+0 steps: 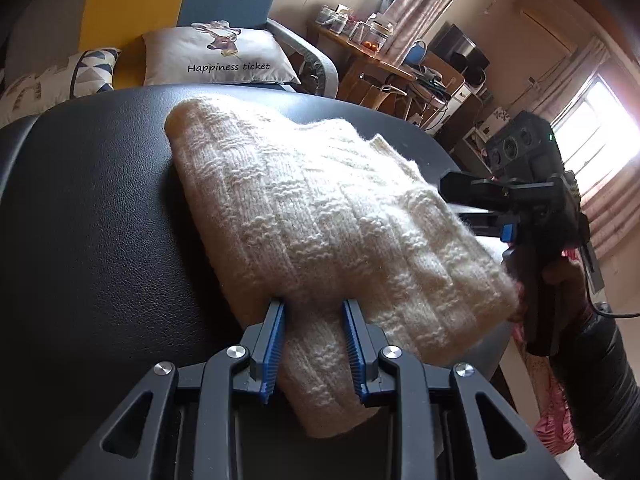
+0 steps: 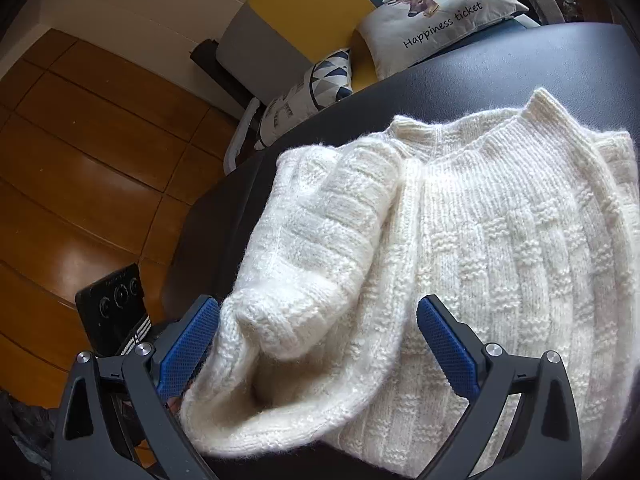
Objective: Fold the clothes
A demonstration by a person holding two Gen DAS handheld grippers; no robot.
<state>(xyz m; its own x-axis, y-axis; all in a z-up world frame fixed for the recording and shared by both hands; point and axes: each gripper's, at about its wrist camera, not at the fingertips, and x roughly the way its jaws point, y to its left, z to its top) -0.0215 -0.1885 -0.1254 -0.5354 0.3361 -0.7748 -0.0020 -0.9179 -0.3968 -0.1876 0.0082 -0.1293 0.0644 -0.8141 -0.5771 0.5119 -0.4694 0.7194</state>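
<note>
Right claw (image 1: 450,190): fingertips buried behind the sweater (image 1: 320,208) at 3 o'clock in left wrist view, so grip unreadable. Sweater hem ran out of frame at 5 o'clock in right wrist view. Jars (image 1: 360,26) on far table too small to identify.

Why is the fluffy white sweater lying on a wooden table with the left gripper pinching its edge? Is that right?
Not quite. The white sweater lies on a black leather-like surface, not a wooden table; the left wrist view shows this. The wood is only the floor. The left gripper does pinch a fold at its edge.
</note>
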